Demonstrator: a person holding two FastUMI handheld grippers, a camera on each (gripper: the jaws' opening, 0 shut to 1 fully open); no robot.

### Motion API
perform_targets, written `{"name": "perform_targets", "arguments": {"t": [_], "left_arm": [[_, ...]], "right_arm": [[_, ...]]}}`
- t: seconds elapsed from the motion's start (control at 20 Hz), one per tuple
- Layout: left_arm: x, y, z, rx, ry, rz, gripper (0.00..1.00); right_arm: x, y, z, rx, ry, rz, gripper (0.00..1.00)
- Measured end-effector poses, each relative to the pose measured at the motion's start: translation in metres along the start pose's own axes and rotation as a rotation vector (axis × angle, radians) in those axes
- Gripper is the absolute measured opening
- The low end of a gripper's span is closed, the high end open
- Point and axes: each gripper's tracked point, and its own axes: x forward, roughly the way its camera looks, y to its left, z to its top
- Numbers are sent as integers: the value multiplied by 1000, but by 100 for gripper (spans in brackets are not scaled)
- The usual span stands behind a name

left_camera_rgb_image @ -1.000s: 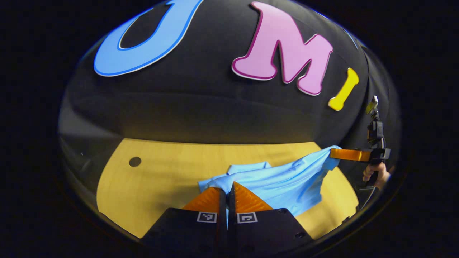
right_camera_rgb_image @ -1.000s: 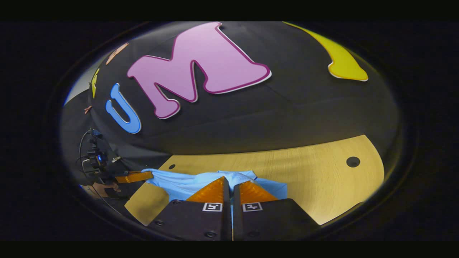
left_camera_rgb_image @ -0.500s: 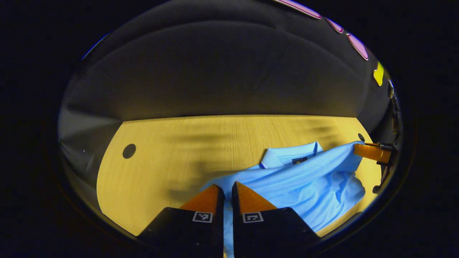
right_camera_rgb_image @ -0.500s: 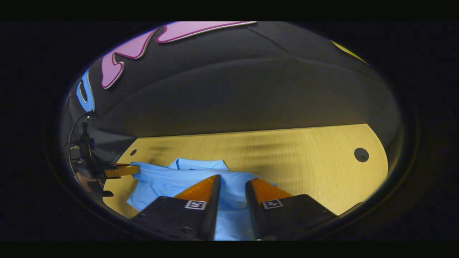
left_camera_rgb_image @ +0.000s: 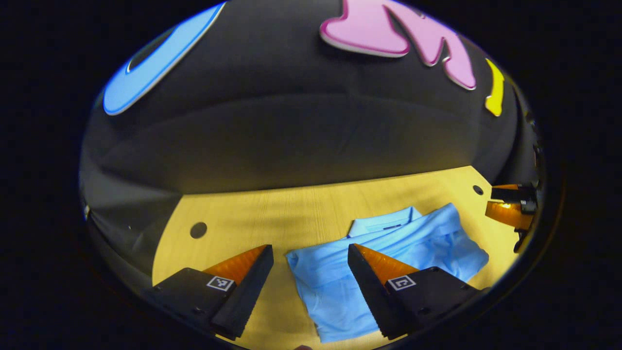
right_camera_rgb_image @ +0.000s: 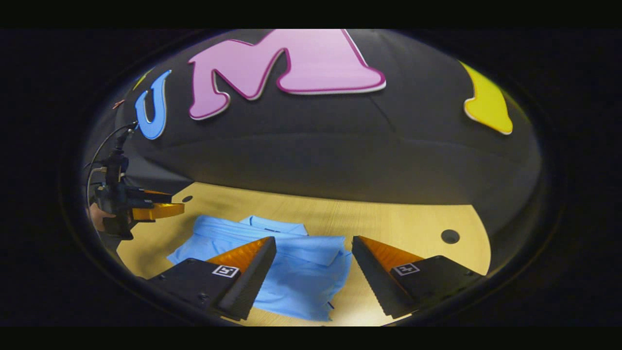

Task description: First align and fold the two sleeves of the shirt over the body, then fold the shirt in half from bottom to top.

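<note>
Readable words or numbers: none on the things in either view.
Square black-and-white coded markers [left_camera_rgb_image: 219, 283]: one on each black finger block of both grippers; patterns only, no letters.
Small dark tag at the collar of the light blue shirt [left_camera_rgb_image: 391, 226]: too small to read.

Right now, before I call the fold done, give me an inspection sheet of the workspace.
Surface: wooden table, with round holes.
Job's things: light blue shirt lying folded on the table, collar at the far edge, some wrinkles.
Clutter: nothing seen.
Grippers: left gripper open above the shirt, holding nothing; right gripper open above the shirt, holding nothing.
Cables: a dark cable loops above the left gripper's body.
Surroundings: black cloth wall behind the table.
</note>
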Motion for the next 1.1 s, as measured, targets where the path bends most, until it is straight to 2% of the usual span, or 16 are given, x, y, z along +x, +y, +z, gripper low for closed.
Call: {"name": "perform_targets", "arguments": {"t": [0.1,0.2,0.3,0.5,0.6,0.75,0.85,1.0,1.05,1.1], "left_arm": [[-46,-19,8,16,-53,-59,99],[-95,-23,17,26,-112,-42,99],[-143,-32,28,-7,-191,-10,99],[-231,-61,34,-50,-351,31,99],[-274,-80,30,-99,-400,4,99],[-338,-90,21,-129,-486,-21,99],[-377,-96,7,-132,-515,-46,99],[-438,-94,-5,-110,-595,-49,99],[-456,-95,-10,-109,-617,-49,99],[-472,-99,-14,-112,-627,-57,99]], "right_arm": [[-32,6,22,-35,-71,-23,98],[-69,20,45,-88,-159,-45,98],[-110,41,61,-109,-226,-50,98],[-186,88,55,-58,-285,-5,98],[-234,109,55,-43,-328,-8,98],[-307,128,64,-101,-405,-74,98],[-353,140,72,-92,-457,-123,98],[-424,171,78,-62,-533,-149,98],[-440,173,79,-60,-554,-160,92],[-456,181,77,-62,-556,-169,92]]}}
